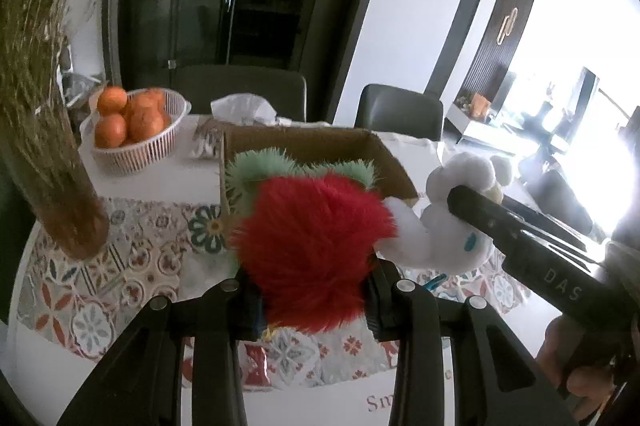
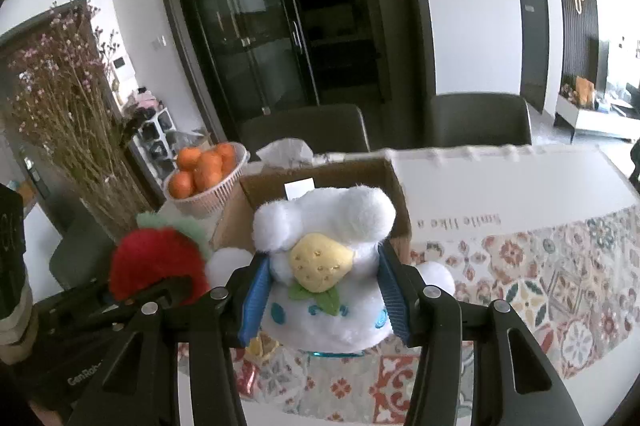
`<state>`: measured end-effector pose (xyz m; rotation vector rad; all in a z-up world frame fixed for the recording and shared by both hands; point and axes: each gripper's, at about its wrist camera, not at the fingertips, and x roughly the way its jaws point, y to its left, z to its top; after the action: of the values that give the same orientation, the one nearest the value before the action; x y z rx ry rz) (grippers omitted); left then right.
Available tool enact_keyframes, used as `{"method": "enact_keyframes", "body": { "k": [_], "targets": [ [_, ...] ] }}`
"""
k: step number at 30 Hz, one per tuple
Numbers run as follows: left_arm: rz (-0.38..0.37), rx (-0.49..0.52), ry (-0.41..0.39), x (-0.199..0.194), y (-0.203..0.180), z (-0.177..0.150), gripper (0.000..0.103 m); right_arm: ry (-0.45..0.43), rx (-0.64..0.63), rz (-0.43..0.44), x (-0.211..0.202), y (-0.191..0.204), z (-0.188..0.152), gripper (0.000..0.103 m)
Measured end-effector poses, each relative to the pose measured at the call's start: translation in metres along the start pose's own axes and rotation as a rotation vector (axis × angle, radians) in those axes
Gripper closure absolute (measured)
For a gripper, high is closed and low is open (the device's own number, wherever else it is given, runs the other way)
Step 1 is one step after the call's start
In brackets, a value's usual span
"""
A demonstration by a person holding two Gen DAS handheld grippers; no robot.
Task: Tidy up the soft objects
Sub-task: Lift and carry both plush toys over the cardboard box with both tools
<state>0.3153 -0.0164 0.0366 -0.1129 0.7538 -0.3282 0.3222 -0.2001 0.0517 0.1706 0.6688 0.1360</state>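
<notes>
My left gripper (image 1: 312, 290) is shut on a furry red strawberry plush (image 1: 312, 246) with green leaves, held above the table in front of an open cardboard box (image 1: 320, 145). My right gripper (image 2: 320, 290) is shut on a white plush (image 2: 324, 258) with a yellow strawberry on it, also held just in front of the box (image 2: 320, 177). The two toys hang side by side. The white plush (image 1: 452, 222) shows at the right in the left wrist view, the red one (image 2: 156, 262) at the left in the right wrist view.
A white basket of oranges (image 1: 132, 129) stands left of the box, with a tissue pack (image 1: 244, 109) behind it. A tall vase of dried flowers (image 1: 44, 129) stands at the left. The table has a patterned cloth (image 2: 540, 274). Dark chairs (image 2: 480, 121) stand behind it.
</notes>
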Motion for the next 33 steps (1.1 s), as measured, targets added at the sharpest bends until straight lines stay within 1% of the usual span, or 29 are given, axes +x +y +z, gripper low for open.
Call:
{"method": "enact_keyframes", "body": {
  "k": [5, 9, 18, 22, 25, 28, 33],
  "targets": [
    [0.002, 0.010, -0.019, 0.002, -0.001, 0.016, 0.067, -0.024, -0.002, 0.014, 0.005, -0.001, 0.016, 0.051],
    [-0.001, -0.001, -0.027, 0.007, 0.002, 0.027, 0.067, -0.035, 0.006, 0.029, 0.013, -0.004, 0.028, 0.051],
    [0.006, -0.018, -0.028, 0.028, 0.009, 0.051, 0.067, -0.071, -0.018, 0.035, 0.036, -0.005, 0.059, 0.051],
    [0.009, -0.024, -0.022, 0.041, 0.013, 0.062, 0.067, -0.070, -0.029, 0.039, 0.048, -0.005, 0.069, 0.051],
    [0.008, -0.029, -0.016, 0.051, 0.014, 0.067, 0.067, -0.050, -0.028, 0.049, 0.063, -0.008, 0.073, 0.051],
    [0.008, -0.031, -0.004, 0.064, 0.017, 0.070, 0.067, -0.013, -0.019, 0.066, 0.080, -0.013, 0.073, 0.051],
    [0.009, -0.033, 0.040, 0.093, 0.022, 0.069, 0.067, 0.057, -0.004, 0.082, 0.112, -0.019, 0.068, 0.051]
  ]
}}
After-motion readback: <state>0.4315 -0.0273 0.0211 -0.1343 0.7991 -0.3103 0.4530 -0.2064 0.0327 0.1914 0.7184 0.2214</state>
